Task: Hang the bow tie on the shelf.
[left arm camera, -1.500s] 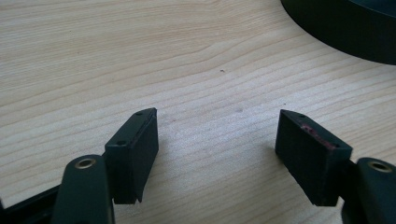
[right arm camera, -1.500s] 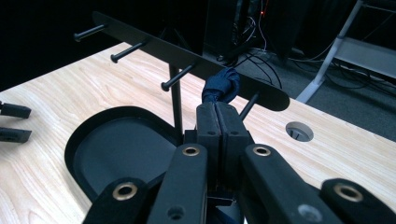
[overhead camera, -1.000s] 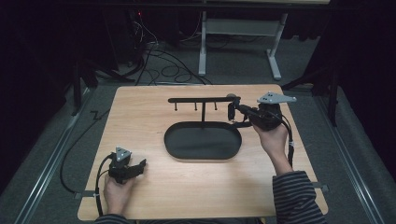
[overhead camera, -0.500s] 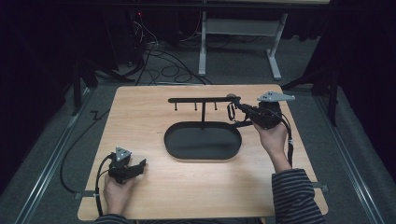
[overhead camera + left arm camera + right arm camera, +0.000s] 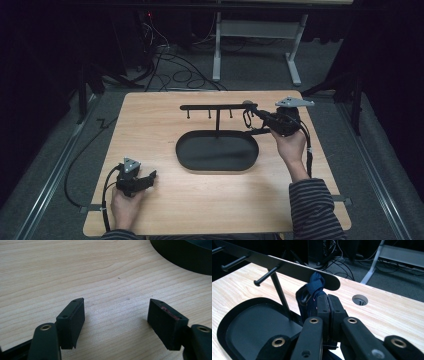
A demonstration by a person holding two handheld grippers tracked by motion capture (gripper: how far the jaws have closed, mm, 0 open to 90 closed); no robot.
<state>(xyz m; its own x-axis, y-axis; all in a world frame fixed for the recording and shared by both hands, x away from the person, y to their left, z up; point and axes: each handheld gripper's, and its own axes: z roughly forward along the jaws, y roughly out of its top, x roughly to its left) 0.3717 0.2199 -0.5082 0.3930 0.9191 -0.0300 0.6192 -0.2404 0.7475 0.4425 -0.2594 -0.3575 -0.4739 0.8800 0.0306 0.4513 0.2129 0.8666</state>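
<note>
Item: dark blue band (image 5: pixel 313 293), pinched in my clenched right tongs (image 5: pixel 327 302) at the outermost peg of the black rack (image 5: pixel 217 106) above its tray (image 5: pixel 185 155), left tongs (image 5: pixel 116 315) released over desk (image 5: pixel 150 115); risk: band snagging, tipping rack.

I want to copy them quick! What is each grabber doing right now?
Left gripper: open, holding nothing, low over the table.
Right gripper: shut on a dark blue cord beside the rack.
</note>
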